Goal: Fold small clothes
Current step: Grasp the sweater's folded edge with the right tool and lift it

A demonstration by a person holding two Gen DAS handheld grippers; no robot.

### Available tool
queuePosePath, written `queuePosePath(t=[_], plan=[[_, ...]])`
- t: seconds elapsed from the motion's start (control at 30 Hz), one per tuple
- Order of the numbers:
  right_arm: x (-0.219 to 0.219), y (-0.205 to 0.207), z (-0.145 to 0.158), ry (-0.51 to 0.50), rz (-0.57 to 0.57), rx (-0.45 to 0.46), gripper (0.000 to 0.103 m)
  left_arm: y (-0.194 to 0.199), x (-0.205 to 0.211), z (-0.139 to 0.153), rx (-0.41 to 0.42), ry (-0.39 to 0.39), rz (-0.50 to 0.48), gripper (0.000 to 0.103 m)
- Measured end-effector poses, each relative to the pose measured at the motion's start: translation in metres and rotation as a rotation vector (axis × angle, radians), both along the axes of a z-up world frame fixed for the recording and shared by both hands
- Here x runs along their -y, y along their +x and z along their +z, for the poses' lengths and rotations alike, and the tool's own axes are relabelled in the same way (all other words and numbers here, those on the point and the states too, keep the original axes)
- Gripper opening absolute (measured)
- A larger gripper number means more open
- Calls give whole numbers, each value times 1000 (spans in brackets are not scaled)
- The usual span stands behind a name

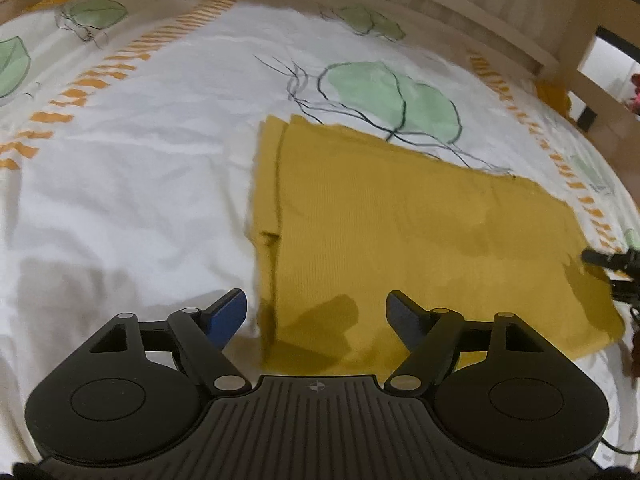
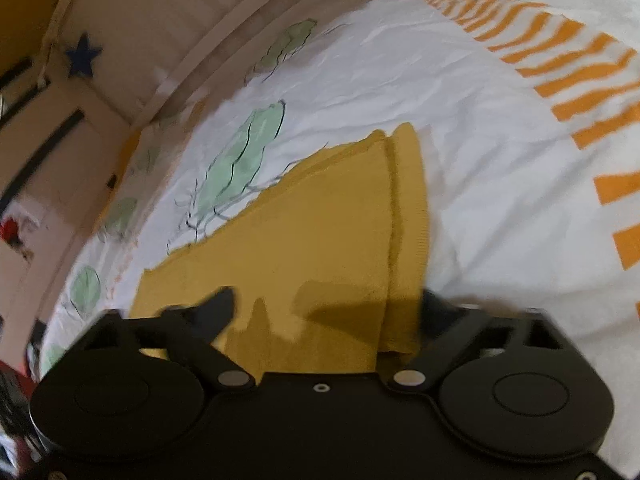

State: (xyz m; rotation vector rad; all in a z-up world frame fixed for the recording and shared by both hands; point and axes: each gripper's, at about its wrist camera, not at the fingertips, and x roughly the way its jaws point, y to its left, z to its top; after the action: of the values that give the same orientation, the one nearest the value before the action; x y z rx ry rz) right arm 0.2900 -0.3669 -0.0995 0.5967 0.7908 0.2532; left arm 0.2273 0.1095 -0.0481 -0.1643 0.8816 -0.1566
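Note:
A mustard-yellow garment (image 1: 400,232) lies flat and folded on a white bedsheet, with a layered edge along its left side. My left gripper (image 1: 316,312) is open and empty, just above the garment's near left corner. In the right wrist view the same garment (image 2: 312,248) lies in front of my right gripper (image 2: 328,304), which is open with its jaws wide apart over the cloth's near edge; nothing is held. The right gripper's tip (image 1: 608,260) shows at the right edge of the left wrist view, by the garment's right side.
The bedsheet (image 1: 160,140) is white with green leaf prints and orange striped bands. A wooden bed frame (image 1: 480,12) runs along the far side. A wall with a blue star (image 2: 82,58) lies beyond the bed.

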Motion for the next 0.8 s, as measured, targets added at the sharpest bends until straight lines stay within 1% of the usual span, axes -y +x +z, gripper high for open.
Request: queuePosePath(t=[0.1, 0.13, 0.23, 0.33, 0.4, 0.53, 0.63, 0.8], plan=[[-5, 2, 1, -2, 12, -21, 44, 4, -7, 0, -21, -10, 26, 76], [-7, 3, 0, -1, 13, -31, 31, 4, -10, -1, -27, -17, 33, 76], [-21, 3, 12, -90, 0, -34, 29, 7, -18, -1, -53, -25, 59, 76], [-38, 5, 30, -170, -6, -48, 28, 8, -27, 0, -69, -30, 87, 76], [-50, 6, 44, -209, 3, -41, 27, 9, -32, 2, -78, -35, 103, 76], [-78, 9, 72, -243, 27, -23, 27, 12, -46, 9, -93, -64, 128, 76], [-106, 15, 86, -265, 53, -17, 27, 11, -56, 15, -84, -82, 150, 76], [-155, 26, 98, -287, 106, -7, 27, 10, -71, 26, -69, -104, 174, 76]])
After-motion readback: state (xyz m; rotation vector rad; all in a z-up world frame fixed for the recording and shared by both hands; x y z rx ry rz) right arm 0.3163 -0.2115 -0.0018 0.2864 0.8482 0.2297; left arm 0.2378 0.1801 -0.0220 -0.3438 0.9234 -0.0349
